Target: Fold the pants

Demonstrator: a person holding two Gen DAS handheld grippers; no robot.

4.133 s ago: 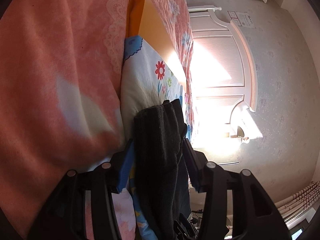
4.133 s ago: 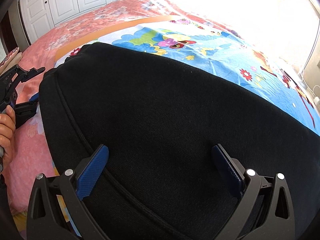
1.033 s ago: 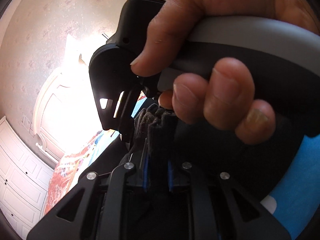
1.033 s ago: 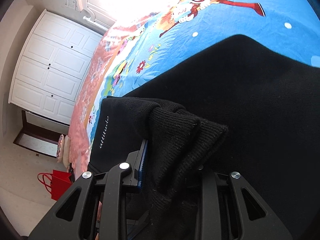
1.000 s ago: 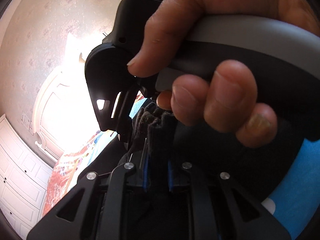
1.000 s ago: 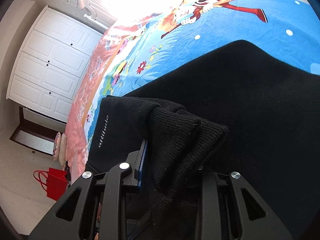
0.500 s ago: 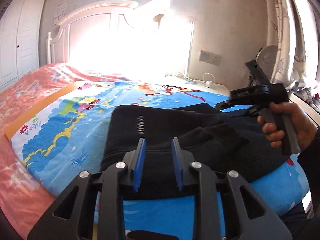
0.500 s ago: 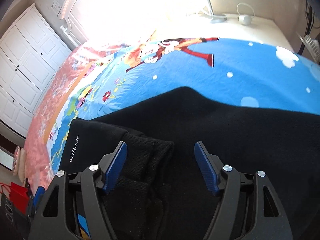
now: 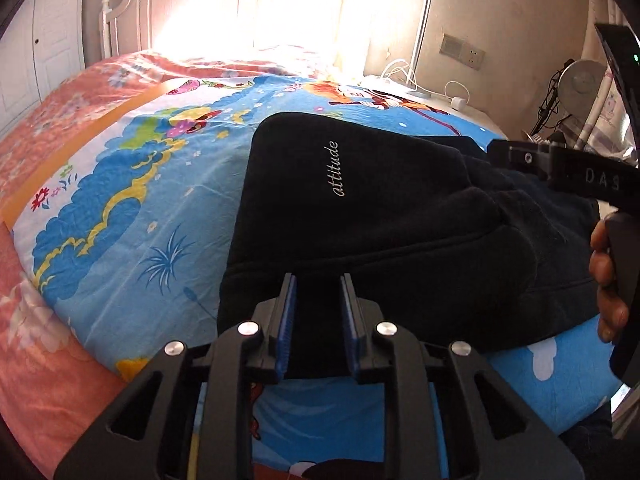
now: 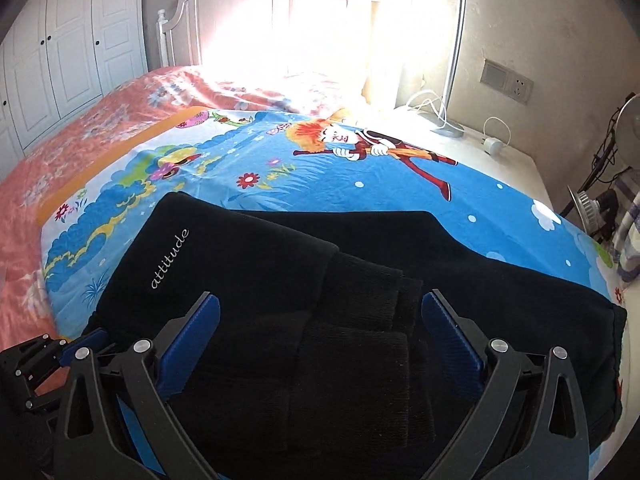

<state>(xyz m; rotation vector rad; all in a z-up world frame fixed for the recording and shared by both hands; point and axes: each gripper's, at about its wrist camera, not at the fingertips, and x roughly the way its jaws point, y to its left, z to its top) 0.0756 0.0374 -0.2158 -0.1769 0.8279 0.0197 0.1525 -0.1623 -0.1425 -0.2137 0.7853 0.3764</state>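
On the bed [image 10: 120, 128], black pants [image 9: 360, 216] are lying folded, soft and limp, likely sagging if lifted. Left gripper [image 9: 318, 300] fingers are hovering narrowly parted and empty; right gripper [image 10: 320, 316] fingers are spreading wide. Thick cuffs [image 10: 360, 308] look like the best hold.

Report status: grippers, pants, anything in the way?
Left gripper part open, right gripper wide open, both empty. Pants folded on the bed, cuffs on top. Nothing in the way.

Black knit fabric pants [image 10: 280, 320] with white script lettering, bright blue cartoon-print bedsheet [image 10: 360, 184], coral floral bedspread [image 10: 100, 128], blue-padded black grippers
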